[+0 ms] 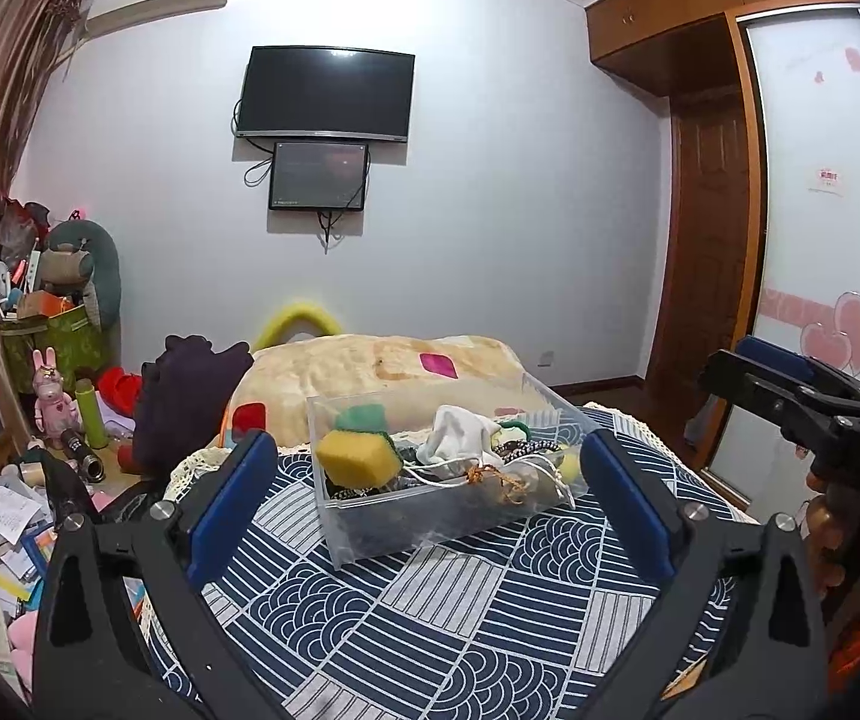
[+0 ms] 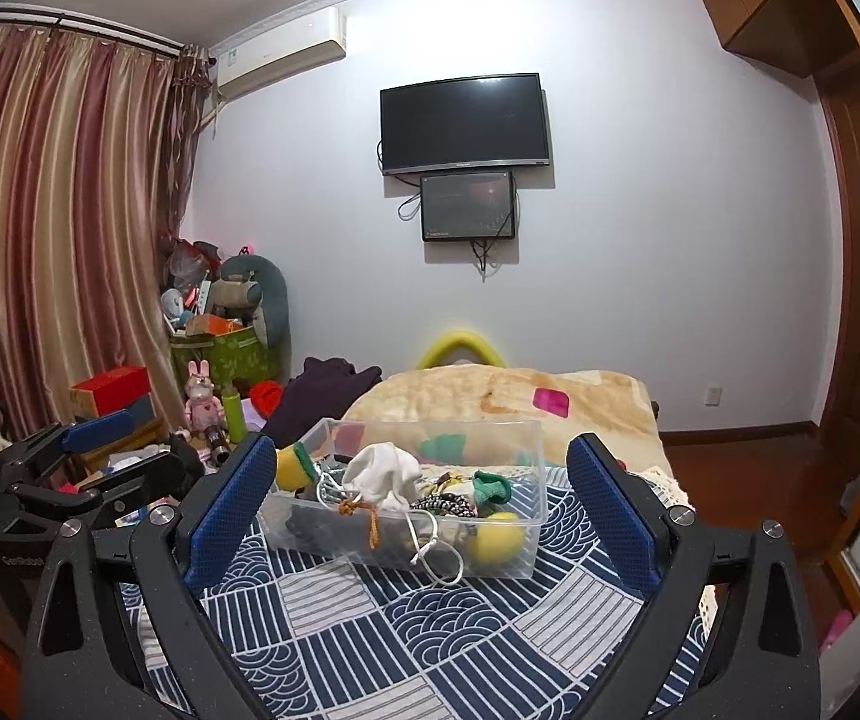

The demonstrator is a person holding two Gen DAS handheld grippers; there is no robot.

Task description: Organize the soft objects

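A clear plastic bin (image 1: 363, 531) (image 2: 526, 552) stands on the blue-and-white patterned cloth (image 1: 430, 612) (image 2: 430, 630). It holds a yellow-and-green sponge (image 1: 357, 457) (image 2: 291, 465), a white drawstring pouch (image 1: 460, 435) (image 2: 381, 474), a yellow ball (image 2: 496, 537), a green knit piece (image 2: 493, 486) and beaded bands (image 2: 442, 504). My left gripper (image 1: 430, 480) is open and empty, just short of the bin. My right gripper (image 2: 423, 504) is open and empty, facing the bin. The right gripper also shows at the right edge of the left wrist view (image 1: 790, 384).
A beige blanket (image 1: 381, 366) (image 2: 520, 402) lies behind the bin, with dark purple clothing (image 1: 183, 396) (image 2: 315, 390) to its left. Cluttered toys, boxes and papers (image 1: 39, 420) fill the left floor. A wardrobe (image 1: 820, 180) and door stand at right.
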